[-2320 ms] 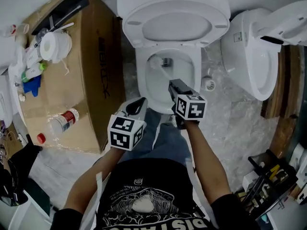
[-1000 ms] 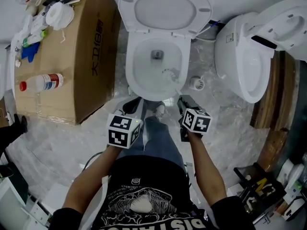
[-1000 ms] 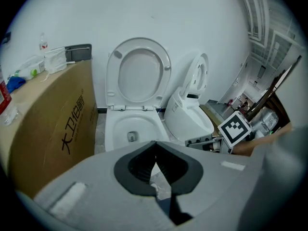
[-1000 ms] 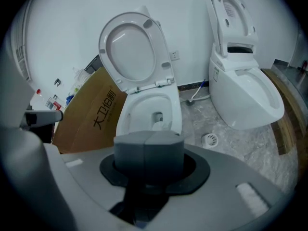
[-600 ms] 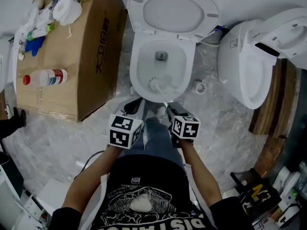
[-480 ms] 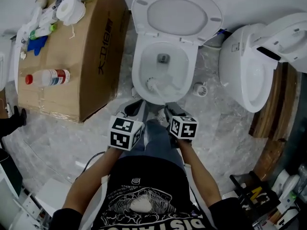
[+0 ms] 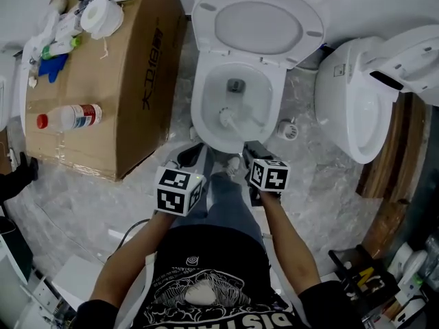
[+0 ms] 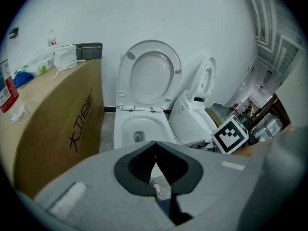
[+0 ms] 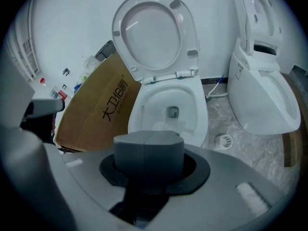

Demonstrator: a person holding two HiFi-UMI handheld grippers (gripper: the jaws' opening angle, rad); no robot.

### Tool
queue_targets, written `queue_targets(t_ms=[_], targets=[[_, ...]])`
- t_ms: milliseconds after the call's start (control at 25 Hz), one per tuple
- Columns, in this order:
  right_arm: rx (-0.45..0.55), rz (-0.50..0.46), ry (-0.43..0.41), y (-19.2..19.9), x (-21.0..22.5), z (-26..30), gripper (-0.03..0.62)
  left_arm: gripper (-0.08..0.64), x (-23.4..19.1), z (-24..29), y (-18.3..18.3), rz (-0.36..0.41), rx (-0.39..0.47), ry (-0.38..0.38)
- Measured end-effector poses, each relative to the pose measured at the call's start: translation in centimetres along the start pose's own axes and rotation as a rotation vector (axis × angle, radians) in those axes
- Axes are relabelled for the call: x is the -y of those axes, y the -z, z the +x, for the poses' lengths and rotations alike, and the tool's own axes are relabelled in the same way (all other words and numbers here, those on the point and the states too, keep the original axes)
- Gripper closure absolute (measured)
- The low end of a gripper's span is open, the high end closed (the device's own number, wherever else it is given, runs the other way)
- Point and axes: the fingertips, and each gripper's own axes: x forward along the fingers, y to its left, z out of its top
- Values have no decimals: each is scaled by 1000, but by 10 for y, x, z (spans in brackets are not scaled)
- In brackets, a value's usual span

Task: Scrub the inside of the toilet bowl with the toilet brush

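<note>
Room: we stand on a pale marbled floor [image 7: 322, 177], facing an open toilet [image 7: 200, 108]. A second toilet [image 7: 350, 108] is on its right and a cardboard box [image 7: 130, 81] carrying a bottle [image 7: 72, 117] on its left.
Change: the toilet brush [image 7: 225, 115] head, inside the bowl, now sits nearer the middle than half a second ago, when it was at the front-left wall.
Right hand-held gripper [image 9: 149, 141]: we see its jaws closed on the brush handle, by the toilet's front rim.
Left hand-held gripper [image 8: 154, 146]: jaws together, holding nothing.
</note>
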Motion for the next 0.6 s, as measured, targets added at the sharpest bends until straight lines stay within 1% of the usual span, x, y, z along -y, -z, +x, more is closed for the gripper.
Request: queue_targets(t_ms=[120,280,360,480,600], targets=[[-22,3,5,-1,1,9,442,569,-3,5,-3,-1,-13,11],[-33,5,-9,-12,-7,26,442,569,-10,9,-11,13,-29,21],[-35,13,-3,-19,-9,35,442,569,-14,12,-12,21,-42,26],[-27,15,17,-40,-8,45,442,569,-19,15,-16,29,-59,35],[-15,3,4,-61,-12,57,442,569,-27,18,-21,44,-78,37]])
